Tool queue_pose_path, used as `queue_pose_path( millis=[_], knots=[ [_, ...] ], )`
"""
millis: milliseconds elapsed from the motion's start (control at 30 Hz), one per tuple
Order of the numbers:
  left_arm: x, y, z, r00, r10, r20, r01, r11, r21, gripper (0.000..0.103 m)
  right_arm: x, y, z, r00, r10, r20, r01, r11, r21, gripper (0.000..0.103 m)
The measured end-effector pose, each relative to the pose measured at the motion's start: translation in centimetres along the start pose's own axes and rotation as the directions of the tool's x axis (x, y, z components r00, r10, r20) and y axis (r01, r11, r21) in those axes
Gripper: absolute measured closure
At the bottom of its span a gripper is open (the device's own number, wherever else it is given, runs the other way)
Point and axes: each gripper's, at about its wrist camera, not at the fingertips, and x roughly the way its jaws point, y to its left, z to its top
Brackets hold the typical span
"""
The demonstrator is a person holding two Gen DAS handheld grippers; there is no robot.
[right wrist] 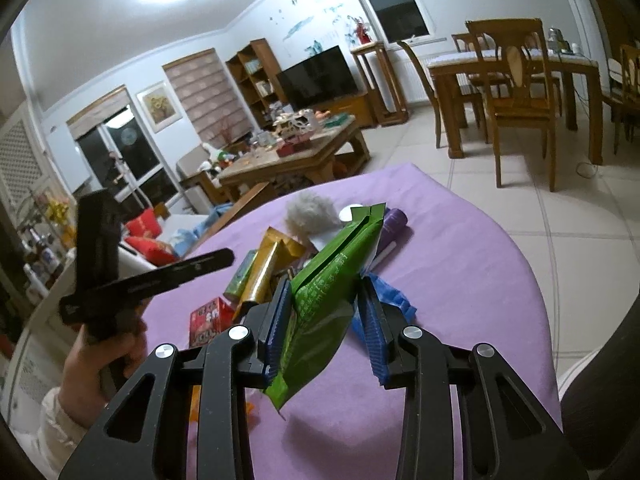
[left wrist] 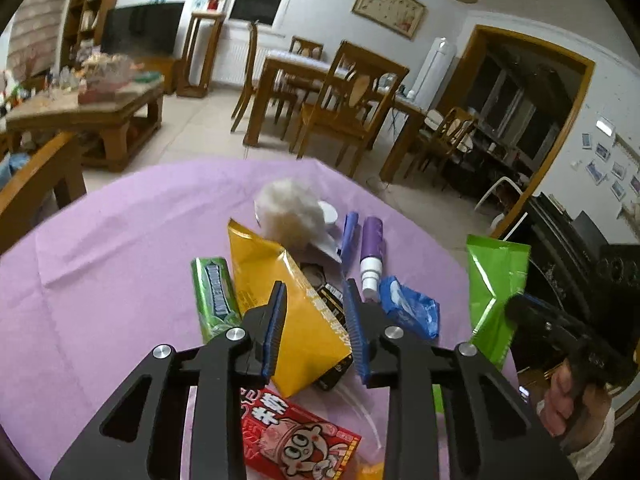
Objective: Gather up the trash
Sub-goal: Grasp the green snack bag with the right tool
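Each gripper seemingly grips a pouch — left gripper [left wrist: 316, 320] yellow pouch [left wrist: 288, 304], right gripper [right wrist: 326, 328] green pouch [right wrist: 324, 304].

The red snack packet [left wrist: 298, 436] is cut off by the bottom edge and partly covered by the left gripper [left wrist: 316, 326]. The black wrapper [left wrist: 332, 308] is mostly hidden under the yellow bag [left wrist: 288, 304].
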Motion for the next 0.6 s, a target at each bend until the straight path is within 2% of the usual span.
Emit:
queue_pose_path(
  millis=[33,67,100,233,333,400,467,500,533,600],
  knots=[
    [0.6,-0.1,0.1,1.000,0.010,-0.019,-0.010,1.000,-0.001,0.050,-0.2,-0.2,-0.1,1.000,0.006,-0.004,-0.006,1.000,0.004,0.068],
    [1.0,-0.2,0.3,0.999,0.023,-0.030,-0.023,1.000,-0.004,0.017,-0.4,-0.4,-0.1,1.000,0.010,-0.009,-0.010,1.000,0.006,0.068],
    [1.5,-0.5,0.4,0.998,0.051,-0.022,-0.052,0.999,-0.005,0.008,-0.5,-0.5,-0.2,1.000,0.014,-0.014,-0.014,1.000,0.005,0.068],
    [3.9,-1.0,1.1,0.991,0.120,-0.057,-0.119,0.993,0.029,0.008,-1.1,-0.7,-0.7,0.999,0.022,-0.026,-0.022,1.000,-0.001,0.068],
    [5.6,-0.3,1.5,0.990,0.113,-0.081,-0.112,0.994,0.017,0.012,-1.4,-0.9,-0.8,0.999,0.021,-0.028,-0.021,1.000,-0.004,0.068],
    [5.6,0.0,2.2,0.989,0.131,-0.065,-0.130,0.991,0.028,0.027,-1.3,-0.9,-0.9,0.999,0.018,-0.028,-0.019,1.000,-0.004,0.068],
    [6.9,0.2,2.4,0.980,0.155,-0.121,-0.148,0.987,0.070,0.045,-1.1,-0.8,-1.0,0.999,0.018,-0.029,-0.018,1.000,-0.001,0.068],
    [7.3,0.3,2.2,0.975,0.167,-0.146,-0.155,0.984,0.089,0.051,-1.2,-0.9,-1.0,0.999,0.018,-0.026,-0.018,1.000,0.001,0.068],
    [7.7,0.2,2.2,0.971,0.176,-0.164,-0.159,0.981,0.108,0.052,-1.3,-0.7,-1.3,1.000,0.018,-0.024,-0.018,1.000,0.002,0.068],
    [7.8,0.0,2.2,0.960,0.219,-0.173,-0.190,0.967,0.167,0.061,-1.0,-0.5,-1.3,1.000,0.018,-0.023,-0.018,1.000,0.003,0.068]
  ],
)
